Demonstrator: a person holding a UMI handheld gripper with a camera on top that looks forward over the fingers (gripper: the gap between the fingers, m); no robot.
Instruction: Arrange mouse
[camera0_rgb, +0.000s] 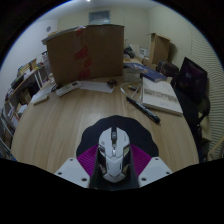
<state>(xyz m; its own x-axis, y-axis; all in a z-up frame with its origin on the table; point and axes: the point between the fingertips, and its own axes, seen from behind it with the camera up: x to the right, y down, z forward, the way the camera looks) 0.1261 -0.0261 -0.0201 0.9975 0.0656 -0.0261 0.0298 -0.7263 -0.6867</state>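
A white and black mouse (113, 150) sits between my gripper's (113, 163) two fingers, its front pointing away from me. The magenta pads (88, 156) press against its dark sides, so the gripper is shut on the mouse. It is over the near part of a round wooden table (60, 125). The underside of the mouse and whatever lies directly beneath it are hidden.
A large cardboard box (84, 52) stands at the table's far side, with white papers (70, 88) in front of it. An open book (160, 96) and a black pen-like bar (143, 108) lie to the right. A dark laptop (192, 78) stands far right.
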